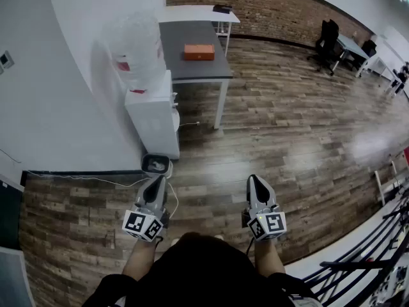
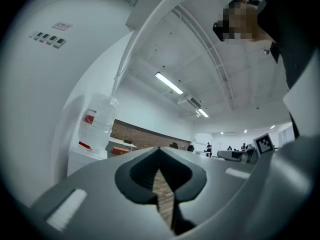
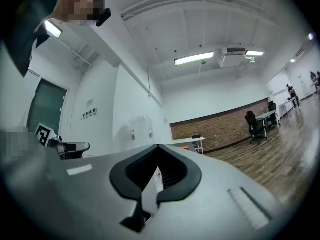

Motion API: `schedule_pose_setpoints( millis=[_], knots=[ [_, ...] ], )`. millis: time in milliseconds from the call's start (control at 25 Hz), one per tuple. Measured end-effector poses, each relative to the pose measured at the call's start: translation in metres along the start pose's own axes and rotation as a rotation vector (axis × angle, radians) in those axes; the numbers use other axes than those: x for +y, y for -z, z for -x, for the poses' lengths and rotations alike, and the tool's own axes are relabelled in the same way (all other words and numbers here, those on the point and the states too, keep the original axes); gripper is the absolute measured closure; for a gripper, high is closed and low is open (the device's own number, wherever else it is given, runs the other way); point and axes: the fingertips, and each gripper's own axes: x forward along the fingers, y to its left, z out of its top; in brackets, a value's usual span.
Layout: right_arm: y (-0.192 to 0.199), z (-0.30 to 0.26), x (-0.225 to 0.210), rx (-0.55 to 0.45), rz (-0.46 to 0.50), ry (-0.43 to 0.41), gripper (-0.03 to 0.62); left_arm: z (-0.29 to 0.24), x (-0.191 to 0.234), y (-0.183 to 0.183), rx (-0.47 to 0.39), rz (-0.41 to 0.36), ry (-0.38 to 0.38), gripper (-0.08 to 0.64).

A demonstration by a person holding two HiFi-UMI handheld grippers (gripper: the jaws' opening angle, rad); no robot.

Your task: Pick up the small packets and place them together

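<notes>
No small packets show in any view. In the head view both grippers are held side by side over the wooden floor, pointing forward, just ahead of the person's body. My left gripper [image 1: 156, 181] has its jaws together with nothing between them, and the left gripper view shows the same at the left gripper's tips [image 2: 159, 149]. My right gripper [image 1: 255, 180] is also shut and empty, its tips [image 3: 158, 147] meeting against the far brick wall.
A white water dispenser [image 1: 152, 117] with a clear bottle [image 1: 135, 50] stands ahead on the left, a small grey bin [image 1: 156, 165] at its foot. Behind it a grey table [image 1: 192, 72] carries an orange box [image 1: 199, 52]. A black office chair [image 1: 328, 40] stands far right; black railings [image 1: 377, 248] run along the lower right.
</notes>
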Motion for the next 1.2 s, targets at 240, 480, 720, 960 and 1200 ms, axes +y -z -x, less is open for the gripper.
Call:
schedule_pose_setpoints(
  millis=[240, 480, 720, 960, 1200],
  knots=[
    [0.002, 0.005, -0.001, 0.004, -0.005, -0.013, 0.592, 0.001, -0.007, 0.002, 0.009, -0.012, -0.004, 0.561],
    [0.005, 0.016, -0.014, -0.003, -0.043, -0.006, 0.592, 0.000, -0.015, 0.007, 0.028, -0.013, -0.008, 0.561],
    [0.001, 0.028, -0.034, -0.035, -0.062, -0.007, 0.591, -0.012, -0.034, 0.016, 0.038, -0.019, -0.006, 0.561],
    [-0.012, 0.050, -0.063, -0.032, -0.059, -0.006, 0.591, -0.022, -0.071, 0.017, 0.019, -0.034, 0.004, 0.561],
    [-0.001, 0.048, -0.065, 0.002, -0.061, -0.023, 0.591, -0.024, -0.074, 0.030, 0.068, 0.001, -0.014, 0.561]
  ],
)
